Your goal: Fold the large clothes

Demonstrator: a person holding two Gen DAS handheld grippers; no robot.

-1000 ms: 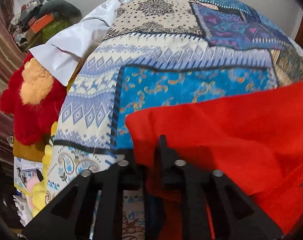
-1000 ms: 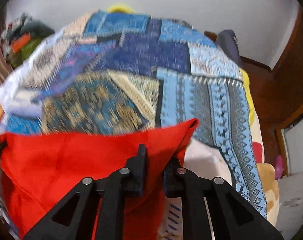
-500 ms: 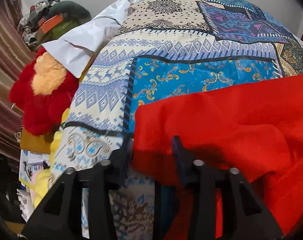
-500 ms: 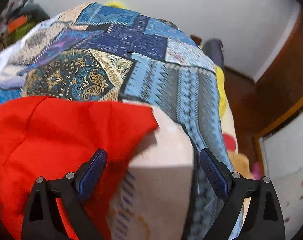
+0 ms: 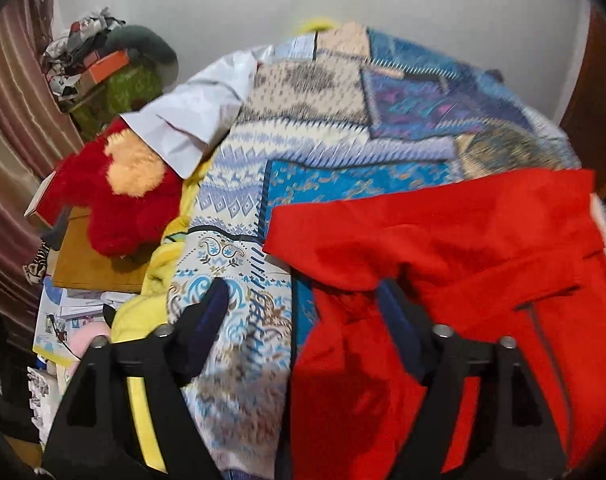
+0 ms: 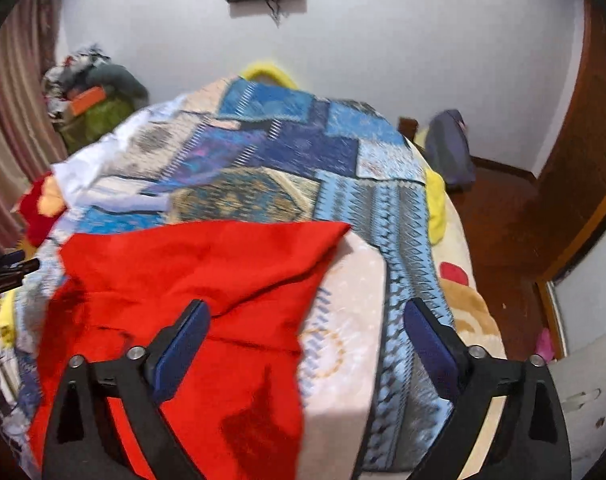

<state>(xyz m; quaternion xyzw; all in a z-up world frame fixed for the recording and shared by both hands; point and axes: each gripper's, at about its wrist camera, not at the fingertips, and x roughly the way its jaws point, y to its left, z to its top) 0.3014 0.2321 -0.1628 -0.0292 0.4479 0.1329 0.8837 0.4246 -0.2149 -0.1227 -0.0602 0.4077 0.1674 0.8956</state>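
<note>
A large red garment (image 5: 443, 248) lies folded over on the patchwork bedspread (image 5: 323, 148), its upper edge toward the far side of the bed. It also shows in the right wrist view (image 6: 191, 272), with a pointed corner at its right. My left gripper (image 5: 303, 300) is open and empty above the garment's left edge. My right gripper (image 6: 307, 324) is open wide and empty above the garment's right part. The other gripper's fingertips (image 6: 11, 266) show at the left edge.
A red and orange plush toy (image 5: 119, 192) and a white sheet (image 5: 191, 120) lie at the bed's left. A pile of bags and clothes (image 5: 103, 60) stands in the far left corner. A grey bag (image 6: 451, 152) and wooden floor lie to the right.
Both grippers opened and let go of the red garment, which now rests on the bed. Both have pulled back and upward from it.
</note>
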